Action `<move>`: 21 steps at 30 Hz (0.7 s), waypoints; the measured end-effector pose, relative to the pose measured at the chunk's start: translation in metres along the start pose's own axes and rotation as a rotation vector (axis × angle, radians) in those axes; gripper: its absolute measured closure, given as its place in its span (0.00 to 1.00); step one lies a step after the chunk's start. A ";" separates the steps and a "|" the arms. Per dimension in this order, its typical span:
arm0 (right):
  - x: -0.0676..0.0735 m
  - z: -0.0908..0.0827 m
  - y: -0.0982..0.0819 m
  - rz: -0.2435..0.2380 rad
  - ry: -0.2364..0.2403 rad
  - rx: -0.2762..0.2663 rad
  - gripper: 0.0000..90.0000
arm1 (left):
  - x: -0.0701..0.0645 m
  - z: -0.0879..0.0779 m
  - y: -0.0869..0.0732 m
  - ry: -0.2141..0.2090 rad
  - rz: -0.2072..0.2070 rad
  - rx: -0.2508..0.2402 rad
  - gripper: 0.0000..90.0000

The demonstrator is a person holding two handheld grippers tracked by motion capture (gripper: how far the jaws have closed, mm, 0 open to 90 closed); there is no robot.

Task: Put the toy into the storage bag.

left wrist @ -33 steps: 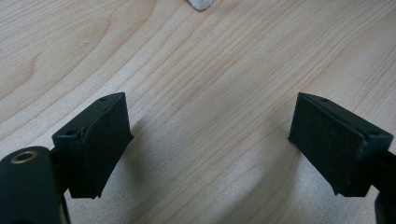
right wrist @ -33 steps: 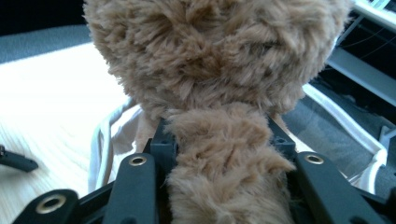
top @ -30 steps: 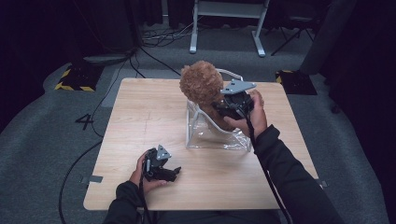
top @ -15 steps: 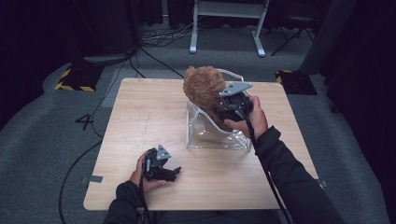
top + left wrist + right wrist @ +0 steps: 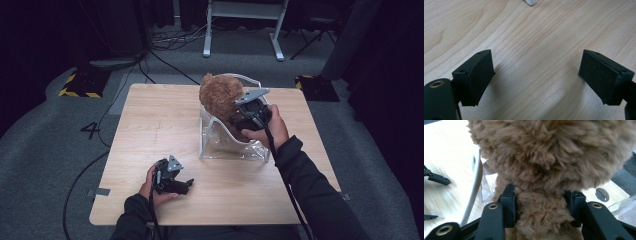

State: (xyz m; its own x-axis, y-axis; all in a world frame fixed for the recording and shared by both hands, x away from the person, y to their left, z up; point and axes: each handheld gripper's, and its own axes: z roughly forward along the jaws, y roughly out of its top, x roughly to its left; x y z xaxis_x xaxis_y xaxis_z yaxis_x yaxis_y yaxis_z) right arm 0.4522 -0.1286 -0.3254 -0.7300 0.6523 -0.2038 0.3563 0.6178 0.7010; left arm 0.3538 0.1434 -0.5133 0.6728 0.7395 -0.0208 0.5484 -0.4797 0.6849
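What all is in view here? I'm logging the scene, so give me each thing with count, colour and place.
plush toy: one, brown, in the bag, neck between the right gripper's pads.
clear bag: one, transparent with white trim, table's far right.
table: one, light wood, centre.
left gripper: one, black, open, near the table's front edge.
right gripper: one, black, jaws just opening, pads against the toy's fur.

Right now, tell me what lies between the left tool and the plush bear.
Bare table, by the high view: the left tool rests near the front edge, the plush bear farther back.
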 end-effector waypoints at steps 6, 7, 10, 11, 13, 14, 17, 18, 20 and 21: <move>-0.004 0.002 -0.005 0.007 0.022 0.011 0.59 | 0.000 0.000 0.000 0.000 0.000 -0.002 0.14; -0.004 0.001 -0.005 0.007 0.026 0.014 0.58 | 0.000 0.000 0.000 0.000 0.000 0.000 0.14; -0.006 0.001 -0.006 0.015 0.038 0.027 0.57 | 0.000 0.000 0.000 0.000 0.000 0.000 0.14; -0.007 0.001 -0.006 0.014 0.043 0.032 0.57 | 0.000 0.000 0.000 0.000 0.000 0.000 0.14; -0.008 -0.001 -0.006 0.014 0.046 0.034 0.56 | 0.000 0.000 0.000 0.000 0.000 0.000 0.14; -0.009 -0.002 -0.007 0.019 0.046 0.032 0.55 | 0.000 0.000 0.000 0.000 0.000 0.000 0.14; -0.010 -0.003 -0.007 0.025 0.049 0.033 0.55 | 0.000 0.000 0.000 0.000 0.000 0.000 0.14; -0.011 -0.003 -0.008 0.025 0.050 0.035 0.55 | 0.000 0.000 0.000 0.000 0.000 0.000 0.14; -0.012 -0.004 -0.008 0.023 0.048 0.036 0.55 | 0.000 0.000 0.000 0.000 0.001 0.000 0.14; -0.012 -0.004 -0.008 0.027 0.042 0.036 0.56 | 0.000 0.000 0.000 0.000 0.000 0.000 0.14</move>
State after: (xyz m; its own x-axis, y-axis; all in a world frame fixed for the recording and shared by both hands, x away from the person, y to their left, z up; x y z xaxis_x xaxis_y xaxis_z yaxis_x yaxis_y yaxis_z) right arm 0.4559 -0.1434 -0.3259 -0.7438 0.6500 -0.1556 0.3960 0.6161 0.6809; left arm 0.3538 0.1434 -0.5133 0.6730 0.7393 -0.0208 0.5484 -0.4799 0.6848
